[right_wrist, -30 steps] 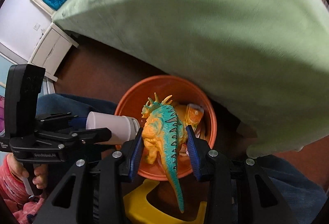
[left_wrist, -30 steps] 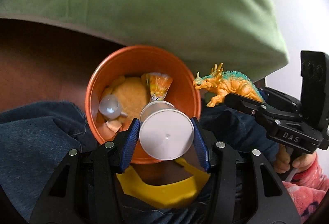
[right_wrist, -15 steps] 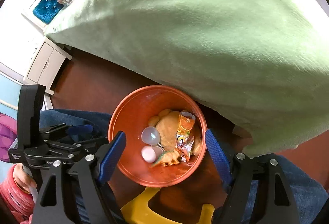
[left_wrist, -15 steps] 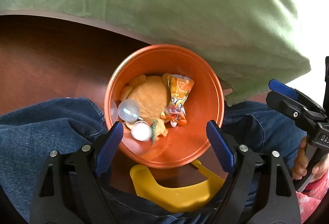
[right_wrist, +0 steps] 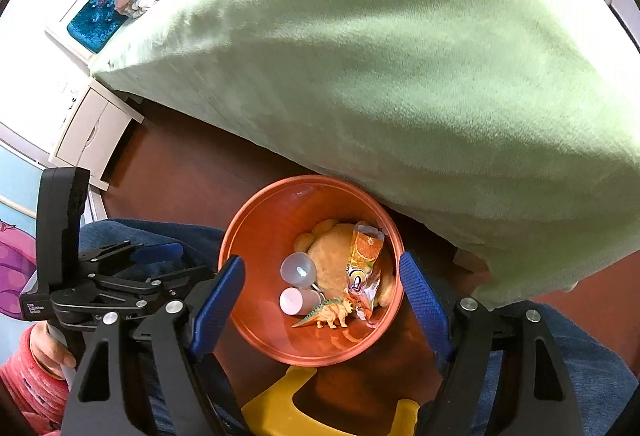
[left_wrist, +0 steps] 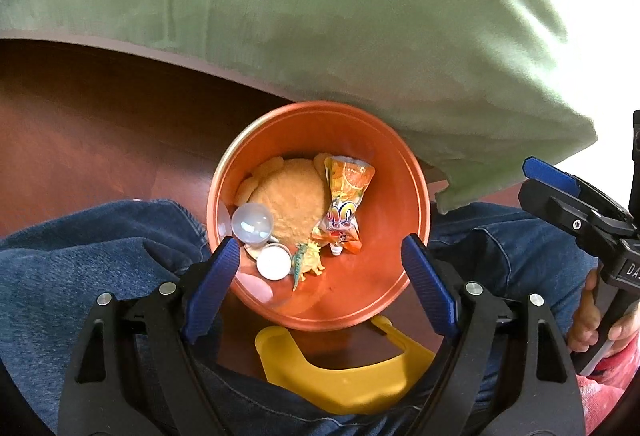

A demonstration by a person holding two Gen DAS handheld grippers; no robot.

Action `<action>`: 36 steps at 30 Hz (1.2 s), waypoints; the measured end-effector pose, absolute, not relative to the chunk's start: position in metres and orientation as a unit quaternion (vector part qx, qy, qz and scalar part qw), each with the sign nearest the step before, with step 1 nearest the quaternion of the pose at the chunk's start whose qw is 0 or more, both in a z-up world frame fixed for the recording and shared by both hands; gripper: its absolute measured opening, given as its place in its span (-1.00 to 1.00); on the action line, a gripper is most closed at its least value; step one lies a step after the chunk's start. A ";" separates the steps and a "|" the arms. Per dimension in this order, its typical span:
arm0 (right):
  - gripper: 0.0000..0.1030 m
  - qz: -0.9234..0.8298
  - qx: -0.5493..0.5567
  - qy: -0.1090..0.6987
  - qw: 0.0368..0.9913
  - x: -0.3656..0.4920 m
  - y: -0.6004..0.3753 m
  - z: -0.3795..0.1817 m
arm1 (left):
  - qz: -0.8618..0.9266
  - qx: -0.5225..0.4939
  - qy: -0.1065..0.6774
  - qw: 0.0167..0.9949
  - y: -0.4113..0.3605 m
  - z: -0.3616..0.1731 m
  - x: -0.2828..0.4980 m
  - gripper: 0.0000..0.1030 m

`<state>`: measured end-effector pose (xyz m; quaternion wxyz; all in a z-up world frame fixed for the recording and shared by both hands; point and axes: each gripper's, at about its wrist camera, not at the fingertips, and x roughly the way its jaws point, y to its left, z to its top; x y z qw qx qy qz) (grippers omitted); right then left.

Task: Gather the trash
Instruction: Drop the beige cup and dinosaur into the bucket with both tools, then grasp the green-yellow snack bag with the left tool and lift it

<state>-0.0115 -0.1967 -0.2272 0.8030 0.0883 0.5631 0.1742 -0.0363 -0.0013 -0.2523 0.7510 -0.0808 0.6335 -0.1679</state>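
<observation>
An orange bucket (left_wrist: 394,196) (right_wrist: 268,224) stands on the floor between a person's knees. Inside lie a tan plush toy (left_wrist: 292,196) (right_wrist: 334,260), an orange juice pouch (left_wrist: 344,196) (right_wrist: 364,264), a clear capsule (left_wrist: 252,224) (right_wrist: 298,270), a white cup (left_wrist: 274,263) (right_wrist: 294,300) and an orange-and-teal toy dinosaur (left_wrist: 308,260) (right_wrist: 330,312). My left gripper (left_wrist: 320,250) (right_wrist: 132,264) hangs open over the bucket with nothing between its blue pads. Beside it, my right gripper (right_wrist: 322,264) (left_wrist: 560,192) is also open and holds nothing.
A bed under a green blanket (left_wrist: 320,16) (right_wrist: 400,56) overhangs the bucket's far side. A yellow stool (left_wrist: 340,376) (right_wrist: 280,404) sits just below the bucket. Blue-jeaned legs (left_wrist: 80,256) flank it. A white nightstand (right_wrist: 92,128) stands far left on the brown floor (left_wrist: 80,124).
Both grippers opened wide. The left one let go of the white cup and the right one let go of the dinosaur; both now lie at the bucket's bottom.
</observation>
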 end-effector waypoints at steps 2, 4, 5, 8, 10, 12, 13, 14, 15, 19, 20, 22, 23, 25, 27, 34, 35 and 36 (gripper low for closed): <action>0.51 0.175 0.091 0.559 0.805 -0.012 -0.198 -0.223 | -0.168 -0.079 0.629 0.755 -0.001 -0.248 -0.035 0.57; 0.51 0.177 0.095 0.553 0.809 -0.011 -0.200 -0.216 | -0.167 -0.074 0.620 0.763 -0.001 -0.239 -0.034 0.57; 0.51 0.178 0.097 0.549 0.811 -0.011 -0.202 -0.212 | -0.166 -0.072 0.615 0.768 -0.001 -0.235 -0.033 0.57; 0.52 0.181 0.106 0.531 0.821 -0.010 -0.207 -0.196 | -0.166 -0.064 0.593 0.785 -0.003 -0.216 -0.028 0.57; 0.54 0.182 0.108 0.516 0.830 -0.009 -0.208 -0.184 | -0.167 -0.061 0.578 0.796 -0.004 -0.204 -0.024 0.57; 0.54 0.185 0.107 0.498 0.841 -0.009 -0.210 -0.169 | -0.170 -0.060 0.562 0.807 -0.005 -0.189 -0.015 0.57; 0.55 0.185 0.107 0.492 0.844 -0.008 -0.209 -0.164 | -0.172 -0.061 0.557 0.810 -0.004 -0.184 -0.011 0.57; 0.55 0.188 0.106 0.482 0.849 -0.008 -0.210 -0.158 | -0.174 -0.063 0.547 0.816 -0.005 -0.174 -0.003 0.57; 0.56 0.189 0.105 0.476 0.853 -0.007 -0.210 -0.153 | -0.175 -0.065 0.542 0.820 -0.005 -0.169 0.002 0.57; 0.57 0.196 0.102 0.457 0.862 -0.006 -0.209 -0.142 | -0.178 -0.085 0.511 0.836 -0.006 -0.138 0.037 0.57; 0.57 0.197 0.099 0.454 0.864 -0.006 -0.208 -0.140 | -0.181 -0.091 0.504 0.839 -0.006 -0.130 0.046 0.57; 0.57 0.198 0.095 0.448 0.866 -0.004 -0.207 -0.139 | -0.188 -0.102 0.487 0.847 -0.008 -0.112 0.072 0.57; 0.57 0.199 0.093 0.445 0.868 -0.004 -0.206 -0.137 | -0.191 -0.105 0.481 0.849 -0.010 -0.107 0.081 0.57; 0.57 0.198 0.091 0.439 0.872 -0.002 -0.207 -0.135 | -0.191 -0.120 0.464 0.856 -0.014 -0.092 0.115 0.57; 0.57 0.199 0.094 0.434 0.874 0.001 -0.208 -0.134 | -0.192 -0.132 0.451 0.861 -0.018 -0.081 0.145 0.57; 0.57 0.196 0.115 0.430 0.874 0.014 -0.218 -0.135 | -0.161 -0.166 0.453 0.861 -0.038 -0.066 0.275 0.63; 0.57 0.196 0.115 0.431 0.873 0.015 -0.218 -0.137 | -0.149 -0.172 0.461 0.857 -0.042 -0.069 0.297 0.64; 0.57 0.196 0.115 0.433 0.872 0.016 -0.218 -0.139 | -0.150 -0.179 0.469 0.852 -0.044 -0.071 0.309 0.64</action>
